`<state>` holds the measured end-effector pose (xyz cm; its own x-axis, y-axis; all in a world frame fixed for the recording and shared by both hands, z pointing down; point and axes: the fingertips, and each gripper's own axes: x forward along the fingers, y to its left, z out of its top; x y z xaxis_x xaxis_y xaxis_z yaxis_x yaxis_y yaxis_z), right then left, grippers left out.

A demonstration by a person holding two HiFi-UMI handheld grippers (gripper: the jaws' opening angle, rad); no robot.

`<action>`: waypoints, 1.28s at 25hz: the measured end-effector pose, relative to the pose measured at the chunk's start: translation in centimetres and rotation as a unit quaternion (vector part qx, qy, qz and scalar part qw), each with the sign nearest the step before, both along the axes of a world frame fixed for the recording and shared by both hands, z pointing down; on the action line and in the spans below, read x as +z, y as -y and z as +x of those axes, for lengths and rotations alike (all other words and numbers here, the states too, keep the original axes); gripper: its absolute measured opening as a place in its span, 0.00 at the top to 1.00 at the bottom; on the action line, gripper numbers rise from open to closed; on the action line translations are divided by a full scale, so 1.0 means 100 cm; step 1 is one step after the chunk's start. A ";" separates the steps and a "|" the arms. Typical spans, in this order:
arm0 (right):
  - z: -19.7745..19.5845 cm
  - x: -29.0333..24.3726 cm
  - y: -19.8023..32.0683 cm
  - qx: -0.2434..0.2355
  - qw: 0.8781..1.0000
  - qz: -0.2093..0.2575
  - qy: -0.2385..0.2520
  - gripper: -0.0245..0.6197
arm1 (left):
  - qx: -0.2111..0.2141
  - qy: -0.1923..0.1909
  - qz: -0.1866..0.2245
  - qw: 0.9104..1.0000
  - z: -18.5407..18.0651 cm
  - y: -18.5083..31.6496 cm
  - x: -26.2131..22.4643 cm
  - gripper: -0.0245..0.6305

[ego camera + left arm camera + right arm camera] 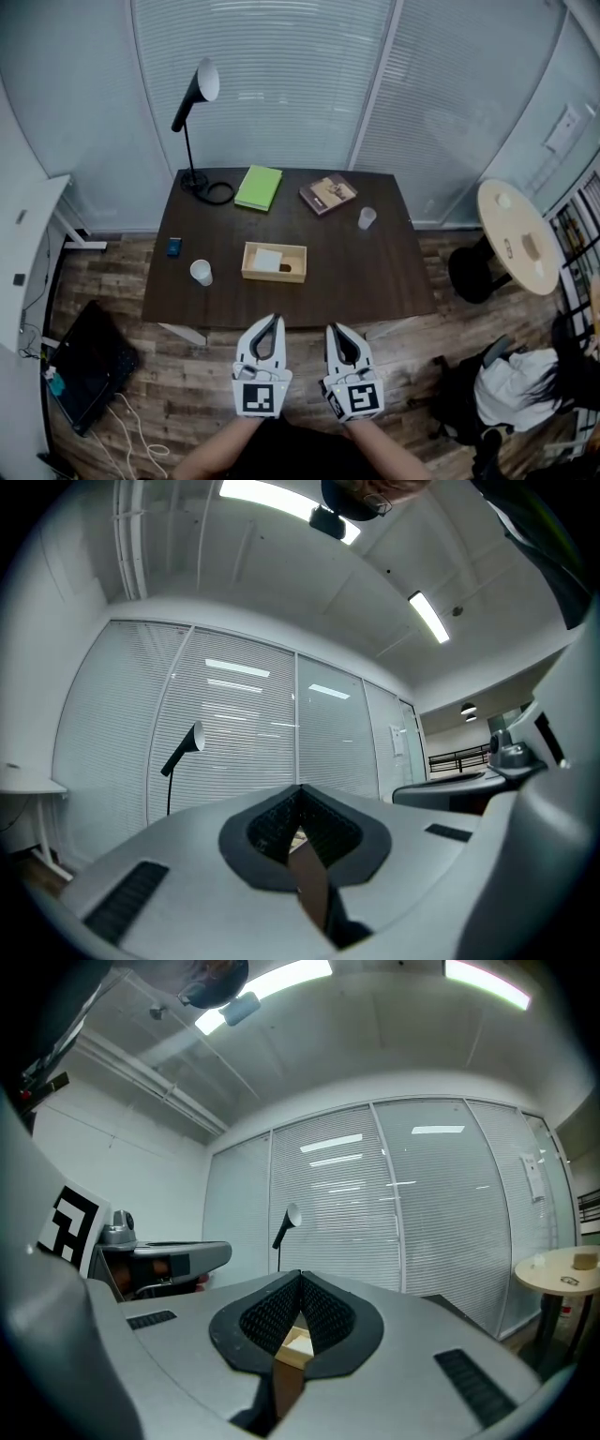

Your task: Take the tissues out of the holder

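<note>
Head view puts the wooden tissue holder (274,262) on the tabletop (375,272) toward its near edge, long axis running left-right, with white tissues (267,260) in its left part. Both claws hover short of that edge, jaws together and empty. The left claw (274,319) points almost straight at the holder, while the right claw (335,328) is slightly off to the right.

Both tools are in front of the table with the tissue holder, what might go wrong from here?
The left tool and right tool are both shut; unopened, they would only push the tissue. The wooden holder just sits on the table, so pulling may drag it along. The white cup to its left could get knocked.
</note>
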<state>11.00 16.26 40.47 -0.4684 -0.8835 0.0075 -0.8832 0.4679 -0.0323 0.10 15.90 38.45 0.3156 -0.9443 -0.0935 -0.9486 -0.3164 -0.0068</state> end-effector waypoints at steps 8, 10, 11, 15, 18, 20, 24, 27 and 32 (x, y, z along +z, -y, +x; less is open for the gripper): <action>-0.024 0.005 0.025 0.003 1.000 -0.008 -0.011 0.95 | 0.012 -0.003 -0.008 1.000 -0.016 0.020 0.004 0.96; -0.029 0.006 0.031 0.006 1.000 -0.007 -0.014 0.95 | 0.017 0.000 -0.009 1.000 -0.019 0.023 0.007 0.96; -0.032 0.006 0.034 0.006 1.000 -0.007 -0.015 0.95 | 0.018 -0.002 -0.010 1.000 -0.022 0.026 0.008 0.96; -0.044 0.007 0.045 0.013 1.000 -0.011 -0.016 0.95 | 0.025 0.002 -0.016 1.000 -0.031 0.036 0.015 0.96; -0.054 0.005 0.058 0.019 1.000 -0.008 -0.018 0.95 | 0.030 0.002 -0.023 0.999 -0.040 0.048 0.021 0.96; -0.062 0.005 0.066 0.019 1.000 -0.007 -0.018 0.95 | 0.029 -0.006 -0.019 0.999 -0.049 0.058 0.020 0.96; -0.077 0.006 0.081 0.020 1.000 -0.008 -0.016 0.95 | 0.039 0.005 -0.015 0.999 -0.058 0.074 0.019 0.96; -0.090 0.002 0.094 0.015 1.000 -0.003 -0.012 0.95 | 0.042 -0.004 -0.021 0.999 -0.065 0.085 0.018 0.96; -0.103 0.000 0.113 0.016 1.000 0.004 -0.011 0.95 | 0.047 -0.007 -0.014 0.999 -0.076 0.106 0.015 0.96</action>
<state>0.73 4.99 40.50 -0.4392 -0.8983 0.0103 -0.8984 0.4391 -0.0086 -7.47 5.28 39.90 0.4020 -0.9128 -0.0717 -0.9146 -0.4041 0.0159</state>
